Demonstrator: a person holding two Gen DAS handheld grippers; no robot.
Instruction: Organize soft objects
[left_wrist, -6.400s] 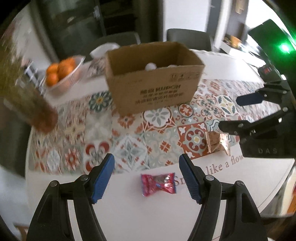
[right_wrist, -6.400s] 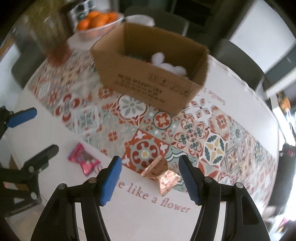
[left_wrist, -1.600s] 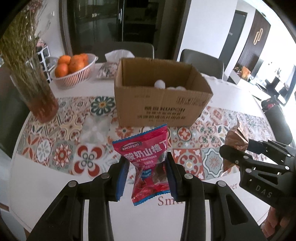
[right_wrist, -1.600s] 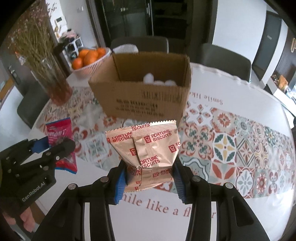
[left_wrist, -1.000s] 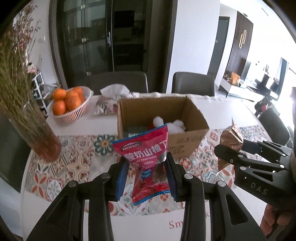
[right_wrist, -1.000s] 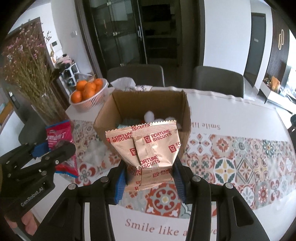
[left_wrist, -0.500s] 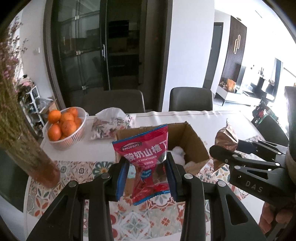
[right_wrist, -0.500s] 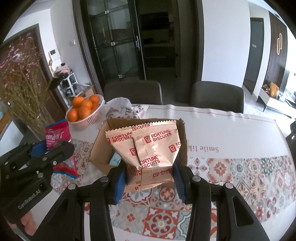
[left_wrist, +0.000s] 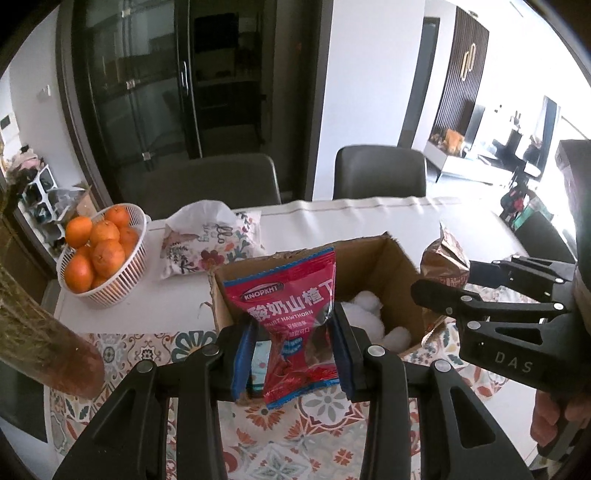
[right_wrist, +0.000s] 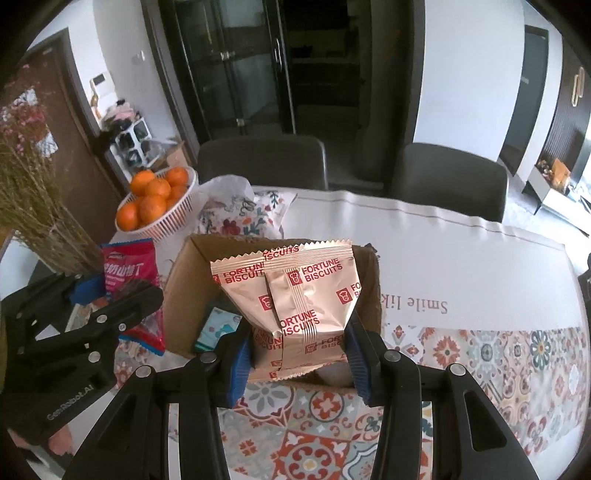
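My left gripper (left_wrist: 293, 352) is shut on a red hawthorn snack packet (left_wrist: 295, 310) and holds it upright over the near left part of an open cardboard box (left_wrist: 400, 266). My right gripper (right_wrist: 299, 354) is shut on a gold Fortune Biscuits packet (right_wrist: 295, 291) and holds it upright above the same box (right_wrist: 184, 280). White fluffy balls (left_wrist: 364, 314) and a teal item (right_wrist: 216, 325) lie inside the box. Each gripper also shows in the other's view: the right one (left_wrist: 439, 280) and the left one (right_wrist: 122, 295).
A white basket of oranges (left_wrist: 98, 254) and a floral tissue pack (left_wrist: 207, 240) stand behind the box on the left. A vase of dried flowers (left_wrist: 40, 332) is at the near left. Two grey chairs (right_wrist: 448, 181) stand at the table's far side.
Both grippers have risen and moved forward with their packets, from the table's front edge to above the box. Both stayed shut.
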